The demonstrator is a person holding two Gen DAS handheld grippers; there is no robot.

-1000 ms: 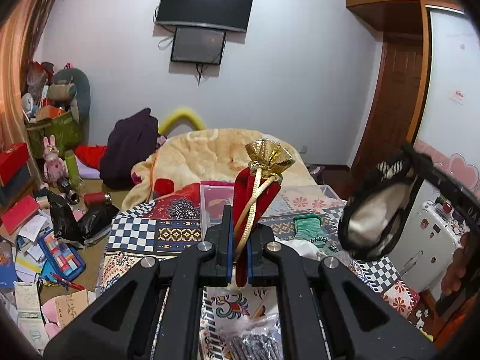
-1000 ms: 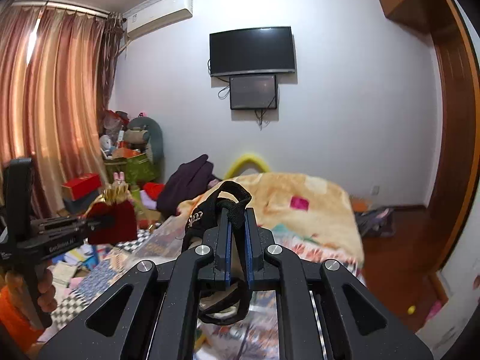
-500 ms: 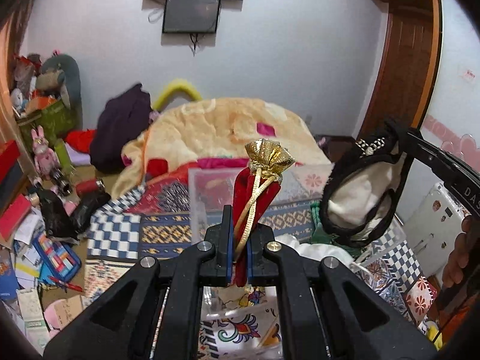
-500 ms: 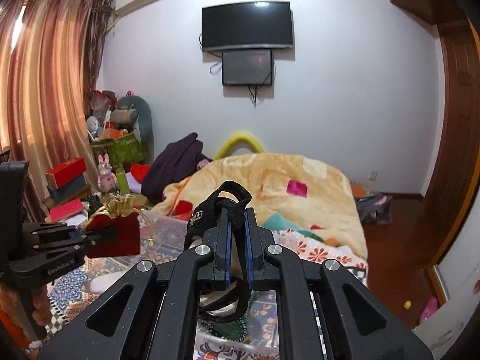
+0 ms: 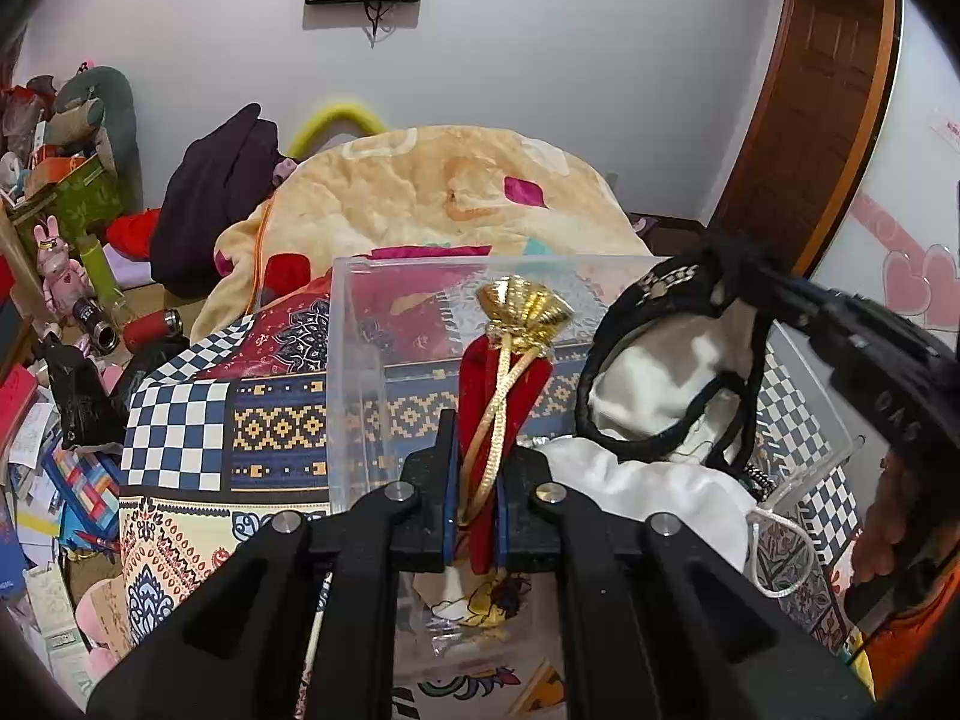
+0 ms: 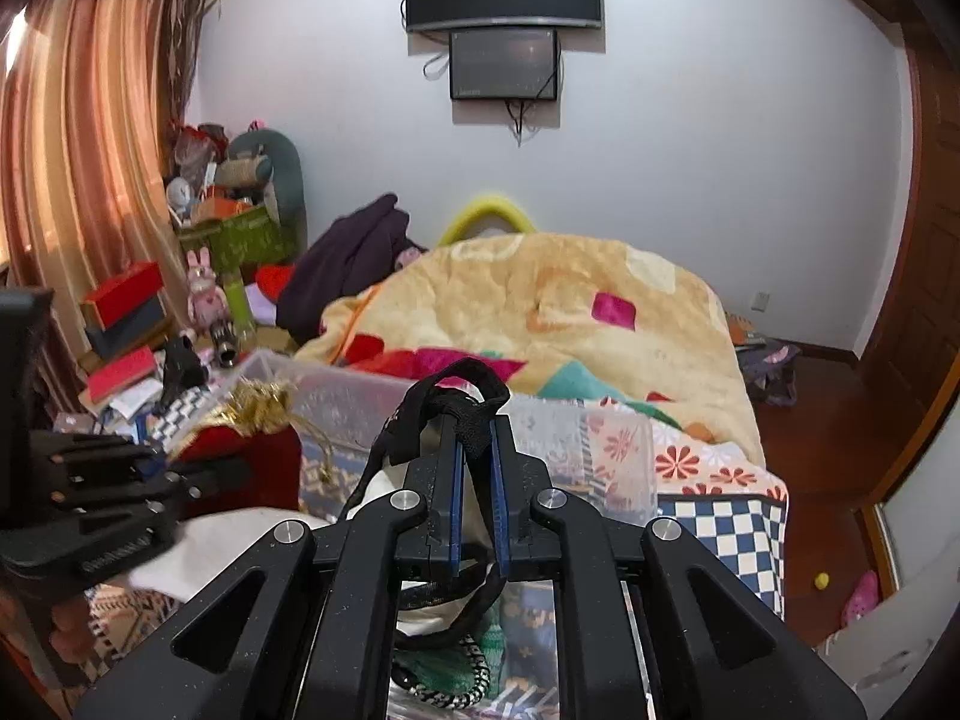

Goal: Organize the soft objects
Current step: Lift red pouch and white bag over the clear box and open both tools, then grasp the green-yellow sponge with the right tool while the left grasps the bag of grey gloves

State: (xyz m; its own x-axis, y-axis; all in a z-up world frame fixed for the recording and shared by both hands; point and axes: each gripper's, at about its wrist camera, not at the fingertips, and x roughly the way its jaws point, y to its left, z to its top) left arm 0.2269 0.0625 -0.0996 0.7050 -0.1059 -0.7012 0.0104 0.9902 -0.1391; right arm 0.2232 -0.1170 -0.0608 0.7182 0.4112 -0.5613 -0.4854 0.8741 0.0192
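Observation:
My left gripper (image 5: 474, 480) is shut on a red velvet pouch with a gold top (image 5: 507, 372) and holds it over the clear plastic bin (image 5: 354, 360). My right gripper (image 6: 476, 450) is shut on a black-trimmed cream fabric piece (image 6: 447, 414), also over the bin (image 6: 618, 450). In the left wrist view that fabric (image 5: 660, 372) hangs at the right from the right gripper (image 5: 780, 300). In the right wrist view the pouch (image 6: 252, 450) is at the left, held by the left gripper (image 6: 180, 474). White cloth (image 5: 648, 498) and a green item (image 6: 474, 660) lie in the bin.
The bin stands on a patterned bedspread (image 5: 180, 420) beside a rumpled yellow blanket (image 6: 570, 300). Boxes, toys and papers clutter the floor at the left (image 5: 54, 360). A wooden door (image 5: 828, 108) is at the right.
Both grippers have dropped and tilted down toward the bin, each still holding its item. The bin now fills the middle of both views.

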